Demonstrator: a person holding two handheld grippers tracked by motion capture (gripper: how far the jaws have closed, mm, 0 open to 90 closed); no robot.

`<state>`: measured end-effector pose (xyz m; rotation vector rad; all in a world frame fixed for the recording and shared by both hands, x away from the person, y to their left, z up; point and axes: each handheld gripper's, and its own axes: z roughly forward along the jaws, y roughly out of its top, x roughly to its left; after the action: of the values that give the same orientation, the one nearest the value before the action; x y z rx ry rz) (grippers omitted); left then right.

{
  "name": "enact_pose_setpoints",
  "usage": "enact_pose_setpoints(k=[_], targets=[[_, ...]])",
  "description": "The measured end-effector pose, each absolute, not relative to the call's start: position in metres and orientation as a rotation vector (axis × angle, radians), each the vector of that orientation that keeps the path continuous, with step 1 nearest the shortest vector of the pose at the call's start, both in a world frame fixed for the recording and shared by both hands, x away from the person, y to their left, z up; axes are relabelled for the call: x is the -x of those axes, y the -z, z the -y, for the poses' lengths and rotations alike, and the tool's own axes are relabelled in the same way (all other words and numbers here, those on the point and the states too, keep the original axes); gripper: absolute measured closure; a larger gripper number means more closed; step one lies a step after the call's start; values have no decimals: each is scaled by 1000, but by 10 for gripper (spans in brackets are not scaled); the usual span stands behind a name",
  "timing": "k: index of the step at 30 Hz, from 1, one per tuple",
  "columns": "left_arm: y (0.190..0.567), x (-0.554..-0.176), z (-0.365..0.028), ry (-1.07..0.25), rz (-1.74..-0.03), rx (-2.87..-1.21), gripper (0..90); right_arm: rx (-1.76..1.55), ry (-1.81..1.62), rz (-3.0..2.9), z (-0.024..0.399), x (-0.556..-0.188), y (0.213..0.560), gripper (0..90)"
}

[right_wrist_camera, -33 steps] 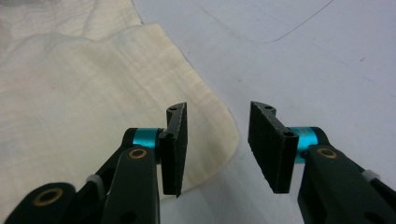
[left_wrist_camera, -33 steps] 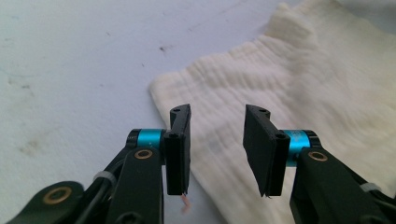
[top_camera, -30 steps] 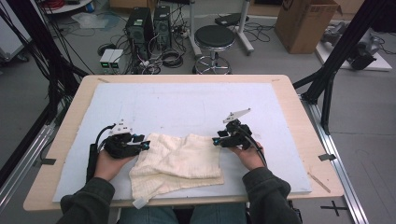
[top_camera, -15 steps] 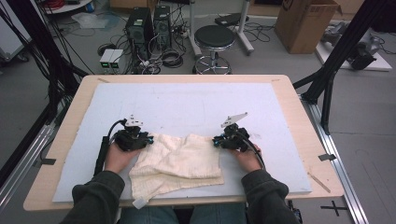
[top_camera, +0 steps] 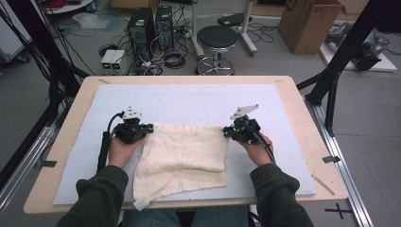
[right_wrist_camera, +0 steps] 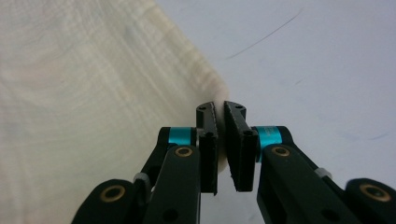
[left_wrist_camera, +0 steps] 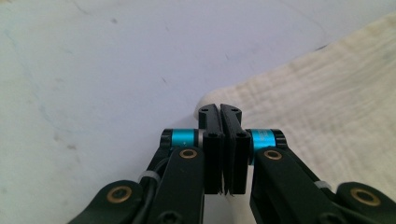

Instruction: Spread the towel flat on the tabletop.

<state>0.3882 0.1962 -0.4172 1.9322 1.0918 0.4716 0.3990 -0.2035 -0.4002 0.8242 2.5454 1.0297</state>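
The cream cloth [top_camera: 182, 158] lies spread on the pale mat [top_camera: 198, 101] at the near edge of the wooden table [top_camera: 307, 123], a white tag at its near corner; no writing is legible. The left gripper [top_camera: 147, 128] is clamped on its far left corner, the right gripper [top_camera: 226, 133] on its far right corner. A second ago the cloth lay bunched; the jaws have just closed and pulled it flat. Beyond stand a stool [top_camera: 216, 40], computer towers [top_camera: 150, 26] and a cardboard box [top_camera: 309, 23].
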Motion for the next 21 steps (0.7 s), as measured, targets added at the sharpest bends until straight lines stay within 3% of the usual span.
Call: enact_pose_setpoints(k=[7, 8, 10, 11, 21], targets=[[399, -440, -189, -574, -1186, -1815, 861, -859, -996, -2413, 197, -453, 371, 827], [396, -449, -186, -604, -1202, -1823, 813, -897, -995, -2385, 196, -465, 368, 794], [394, -459, -186, -583, -1241, -1824, 662, -959, -1002, -2319, 196, -482, 364, 648], [394, -460, -187, -571, -1230, -1814, 652, -998, -1026, -2305, 197, -487, 363, 648], [400, -428, -200, -486, -1132, -1852, 600, -980, -1091, -2429, 213, -460, 390, 572]])
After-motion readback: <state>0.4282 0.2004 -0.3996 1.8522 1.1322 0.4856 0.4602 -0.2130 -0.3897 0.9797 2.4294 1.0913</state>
